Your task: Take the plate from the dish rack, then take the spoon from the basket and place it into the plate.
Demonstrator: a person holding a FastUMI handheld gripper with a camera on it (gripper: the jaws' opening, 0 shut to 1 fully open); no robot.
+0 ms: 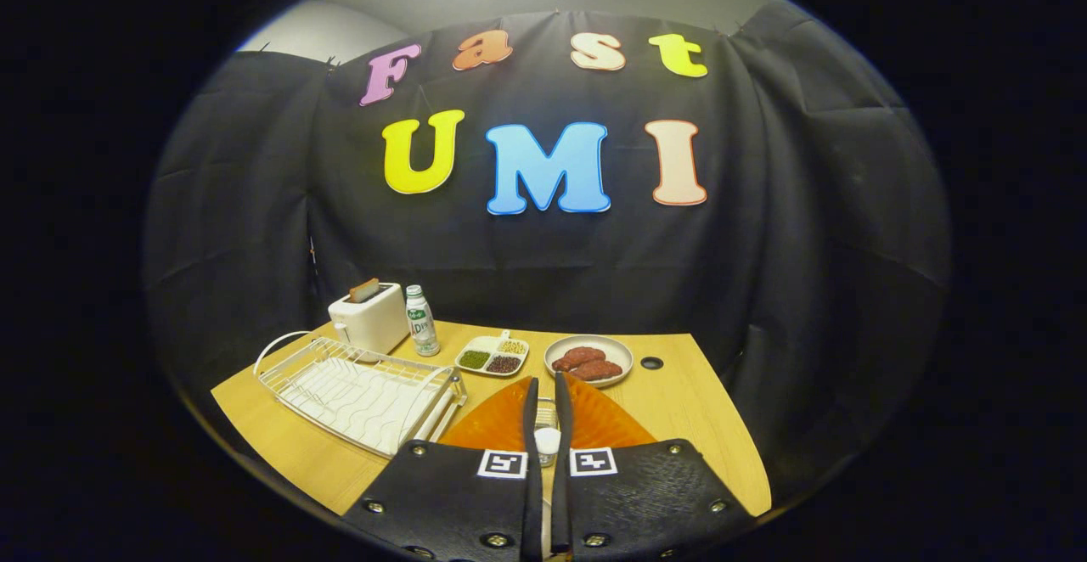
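Gripper (547, 392) fingers nearly closed on a spoon handle (547, 441) between them, orange plate (509, 422) just beneath and ahead, white dish rack (361, 392) to their left, farther off a sectioned dish (492, 355), bowl (588, 359), bottle (421, 321), toaster (370, 317)

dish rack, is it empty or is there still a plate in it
Empty: the dish rack shows only bare white wires. The orange plate lies on the table beside it, under the claw, whose fingers are nearly shut around something small and white.

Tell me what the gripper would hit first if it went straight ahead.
Probably the bowl of reddish patties, just beyond the gripper, whose fingers pinch an orange plate. Depth is unclear.
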